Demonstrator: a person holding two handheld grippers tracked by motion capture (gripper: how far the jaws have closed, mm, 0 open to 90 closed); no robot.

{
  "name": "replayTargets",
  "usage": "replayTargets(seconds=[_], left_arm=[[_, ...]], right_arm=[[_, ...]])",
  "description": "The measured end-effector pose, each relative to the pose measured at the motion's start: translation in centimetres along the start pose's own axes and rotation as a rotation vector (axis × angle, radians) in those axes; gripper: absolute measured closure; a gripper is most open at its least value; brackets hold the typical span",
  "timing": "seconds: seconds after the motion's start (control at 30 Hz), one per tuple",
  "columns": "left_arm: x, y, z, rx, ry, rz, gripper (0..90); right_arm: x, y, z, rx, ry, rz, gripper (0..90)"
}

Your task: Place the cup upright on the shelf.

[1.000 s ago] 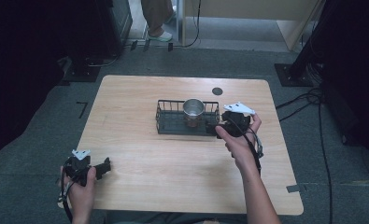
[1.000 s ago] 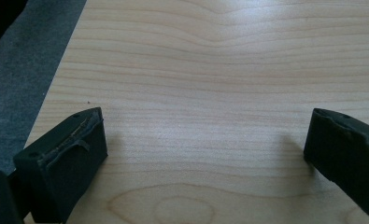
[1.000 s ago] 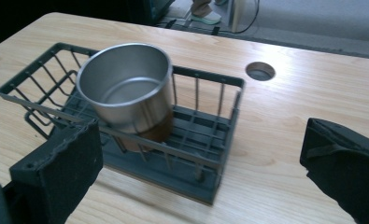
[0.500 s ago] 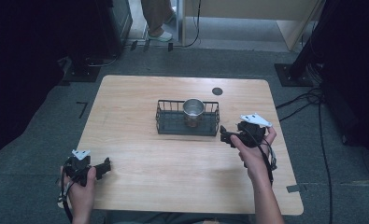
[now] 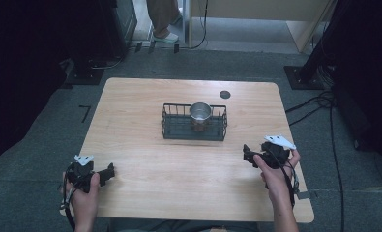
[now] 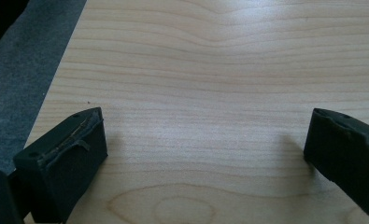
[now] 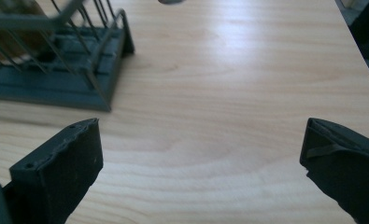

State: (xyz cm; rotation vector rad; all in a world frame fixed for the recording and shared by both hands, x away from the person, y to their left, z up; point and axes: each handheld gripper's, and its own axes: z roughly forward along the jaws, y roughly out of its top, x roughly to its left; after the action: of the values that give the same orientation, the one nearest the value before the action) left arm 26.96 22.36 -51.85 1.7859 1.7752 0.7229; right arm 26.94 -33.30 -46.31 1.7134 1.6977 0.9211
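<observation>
A black wire rack [image 5: 176, 129] stands at the middle of the wooden table [image 5: 145, 99], with a metal cup [image 5: 200, 111] upright inside it. My right gripper [image 5: 247, 153] is held low over the table to the right of the rack and nearer the front, apart from it. Its jaws stand wide open and hold nothing; in the right gripper view [image 7: 201, 154] the rack's corner [image 7: 102, 56] lies at the upper left. My left gripper [image 5: 109, 171] rests near the table's front left corner, open and empty [image 6: 205, 149] over bare wood.
A small dark round disc [image 5: 225, 94] lies on the table behind the rack. Cables [image 5: 324, 104] run over the grey carpet to the right. A person's feet [image 5: 167, 34] stand beyond the far edge. Dark equipment stands at both sides.
My right gripper has drawn back from the rack and the cup, toward the front right of the table, open and empty. The left gripper has stayed put.
</observation>
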Motion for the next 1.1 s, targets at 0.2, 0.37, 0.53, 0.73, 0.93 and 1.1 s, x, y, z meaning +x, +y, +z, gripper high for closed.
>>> replayTargets(seconds=[0.2,0.37,0.53,0.73,0.93,1.1], left_arm=[[0.0,0.0,0.0,0.0,0.0,0.0,0.0],[0.0,0.0,0.0,0.0,0.0,0.0,0.0],[0.0,0.0,0.0,0.0,0.0,0.0,0.0],[0.0,0.0,0.0,0.0,0.0,0.0,0.0],[0.0,0.0,0.0,0.0,0.0,0.0,0.0],[0.0,0.0,0.0,0.0,0.0,0.0,0.0]], right_arm=[[-1.6,-1.9,-0.1,0.021,-0.034,0.02,0.0],[-2.8,-3.8,0.0,0.047,-0.067,0.023,0.0],[-3.7,-5.2,0.2,0.075,-0.095,0.018,0.0],[-4.5,-6.6,0.2,0.099,-0.113,0.015,0.0],[-4.8,-7.5,0.2,0.111,-0.118,0.018,0.0],[-5.1,-7.7,0.0,0.111,-0.109,0.019,0.0]])
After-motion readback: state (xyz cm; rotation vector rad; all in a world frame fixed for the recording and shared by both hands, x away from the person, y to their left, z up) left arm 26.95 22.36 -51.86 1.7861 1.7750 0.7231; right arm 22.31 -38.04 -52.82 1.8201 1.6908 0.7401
